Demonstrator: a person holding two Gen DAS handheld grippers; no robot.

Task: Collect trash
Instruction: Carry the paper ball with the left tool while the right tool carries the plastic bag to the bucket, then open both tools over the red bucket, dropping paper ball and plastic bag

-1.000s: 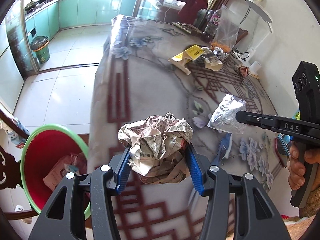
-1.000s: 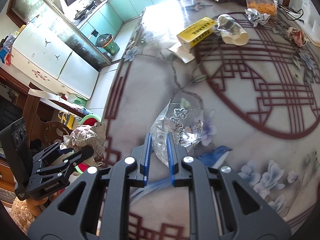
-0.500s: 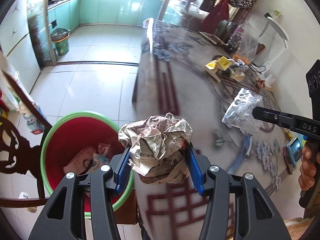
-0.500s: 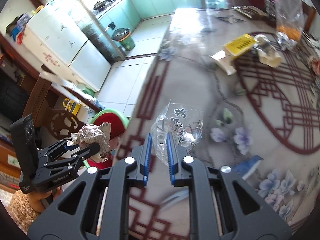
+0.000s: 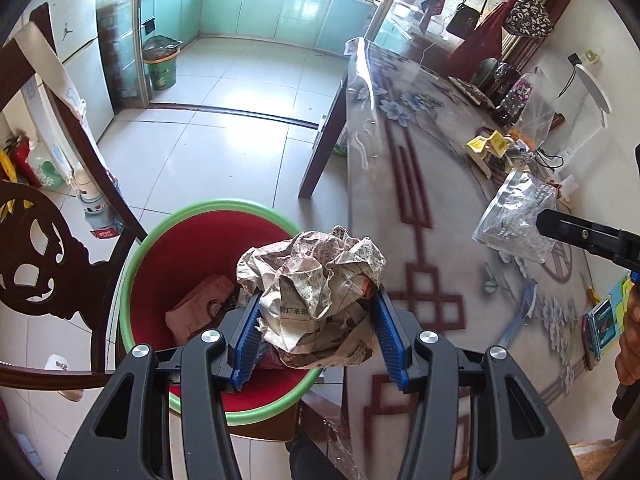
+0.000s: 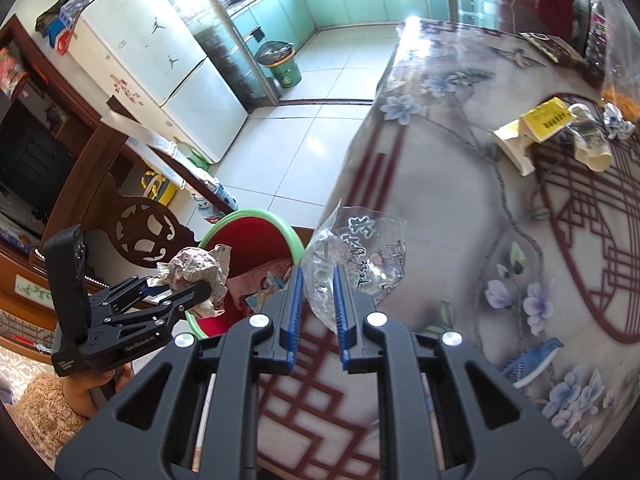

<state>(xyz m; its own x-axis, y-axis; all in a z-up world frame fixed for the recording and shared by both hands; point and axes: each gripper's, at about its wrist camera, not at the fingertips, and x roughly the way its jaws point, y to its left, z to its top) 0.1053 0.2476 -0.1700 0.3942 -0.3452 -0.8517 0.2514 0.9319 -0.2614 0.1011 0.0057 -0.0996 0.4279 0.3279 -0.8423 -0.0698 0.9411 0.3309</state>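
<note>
- Beside the bench (image 5: 400, 208), the red bin (image 5: 160, 264) holds pinkish paper scraps.
- Above the bin's rim, left tool (image 5: 316, 332) pinches a crumpled newspaper ball (image 5: 312, 276).
- Right tool (image 6: 316, 300), over the bench edge near the bin, pinches a clear printed bag (image 6: 356, 252).

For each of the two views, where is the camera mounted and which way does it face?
Left wrist: on the left claw, looking down past its crumpled newspaper into the red bin; a hand shows at the right edge.
Right wrist: on the right claw, looking over its clear plastic bag across the table; a hand shows bottom left.
Shared: bin, newspaper, bag, table, each other's claw.
</note>
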